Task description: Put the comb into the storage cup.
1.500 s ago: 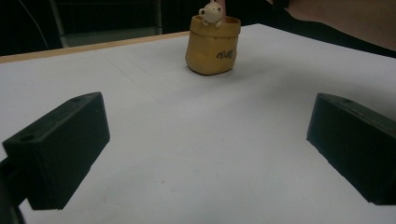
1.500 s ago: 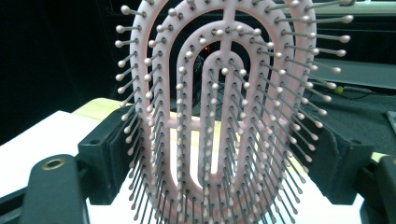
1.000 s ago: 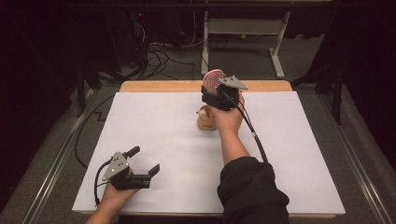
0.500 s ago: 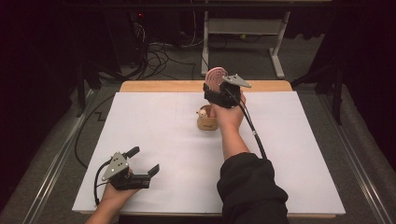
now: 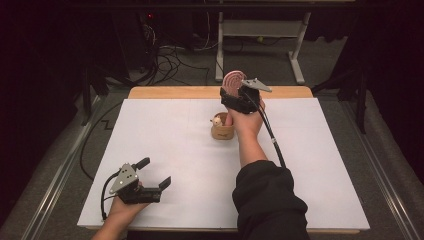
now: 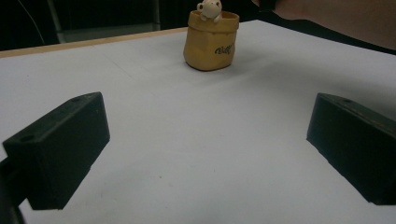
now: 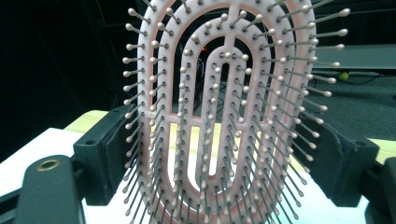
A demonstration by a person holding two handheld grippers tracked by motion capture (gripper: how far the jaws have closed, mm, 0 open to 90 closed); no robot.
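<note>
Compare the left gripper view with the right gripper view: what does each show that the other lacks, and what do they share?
Left gripper view: two black jaws set wide apart over bare sheet, and beyond them a tan holder with a small white figure at its rim. Right gripper view: a pink vented hairbrush, bristles toward the camera, clamped between the right gripper jaws against a dark room. Shared: the white sheet and the table's wooden far edge.

Left black two-jaw gripper (image 5: 152, 172): blocky matte jaws, each with a small screw hole; grey three-cornered plate on top; black cable looping behind. Right black two-jaw gripper (image 5: 235, 90): same plate, black cable trailing along forearm. Right arm: black sleeve (image 5: 270, 200).
</note>
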